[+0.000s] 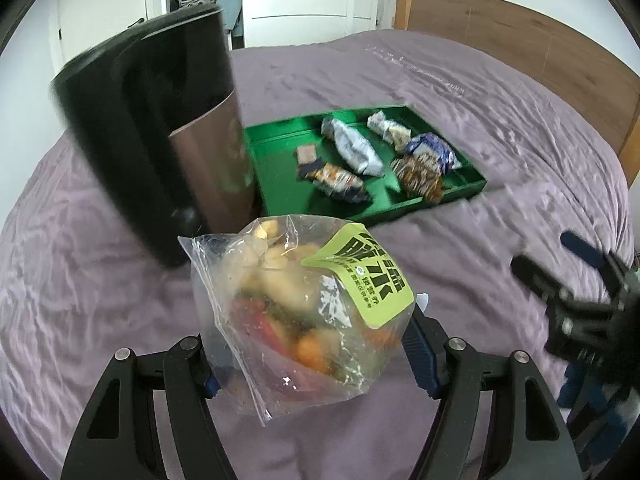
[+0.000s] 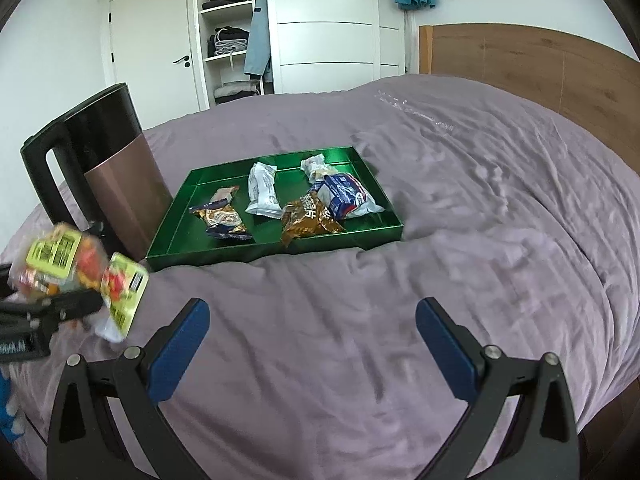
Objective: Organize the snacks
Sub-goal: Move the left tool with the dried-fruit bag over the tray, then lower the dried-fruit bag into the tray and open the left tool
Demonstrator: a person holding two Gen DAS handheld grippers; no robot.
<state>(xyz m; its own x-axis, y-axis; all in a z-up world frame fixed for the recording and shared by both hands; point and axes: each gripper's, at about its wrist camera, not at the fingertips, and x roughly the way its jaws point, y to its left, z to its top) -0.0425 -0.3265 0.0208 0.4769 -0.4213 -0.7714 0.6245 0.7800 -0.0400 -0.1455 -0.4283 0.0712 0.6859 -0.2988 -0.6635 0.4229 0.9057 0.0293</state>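
My left gripper (image 1: 316, 364) is shut on a clear snack bag with a yellow-green label (image 1: 304, 304) and holds it above the purple bedspread. The bag also shows, blurred, at the left of the right wrist view (image 2: 80, 272). A green tray (image 1: 280, 160) lies ahead on the bed with several wrapped snacks in it, among them a white packet (image 1: 356, 148) and a brown packet (image 1: 418, 176). The tray shows in the right wrist view too (image 2: 184, 216). My right gripper (image 2: 312, 344) is open and empty over the bedspread, in front of the tray.
A black and copper kettle (image 1: 160, 152) stands on the bed at the tray's left edge, also in the right wrist view (image 2: 108, 176). A wooden headboard (image 2: 540, 68) is at the right. A white wardrobe and door are behind the bed.
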